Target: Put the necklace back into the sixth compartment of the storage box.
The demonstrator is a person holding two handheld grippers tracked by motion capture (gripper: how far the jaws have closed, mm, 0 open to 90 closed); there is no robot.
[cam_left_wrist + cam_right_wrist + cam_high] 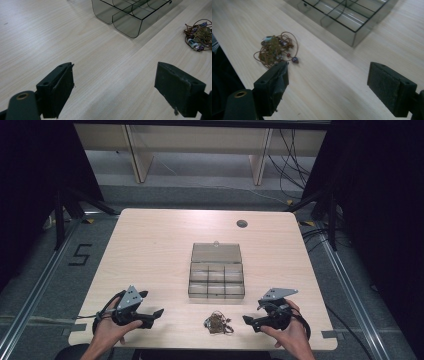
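- The left hand-held gripper (159, 312) rests near the bench's (150, 245) front-left corner, jaws spread, empty.
- The beaded cord tangle (218, 324) lies at the front edge, before the clear compartment box (216, 276); it looks light, limp and snag-prone, best pinched at its dense middle.
- The right hand-held gripper (247, 320), just beside it, is spread, empty.

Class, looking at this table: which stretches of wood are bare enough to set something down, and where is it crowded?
Bare: the light wooden table left of the clear smoky plastic compartment box, and right of it toward the edge. Crowded: the near edge, where the tangled brown beaded cord lies between the left gripper and right gripper.
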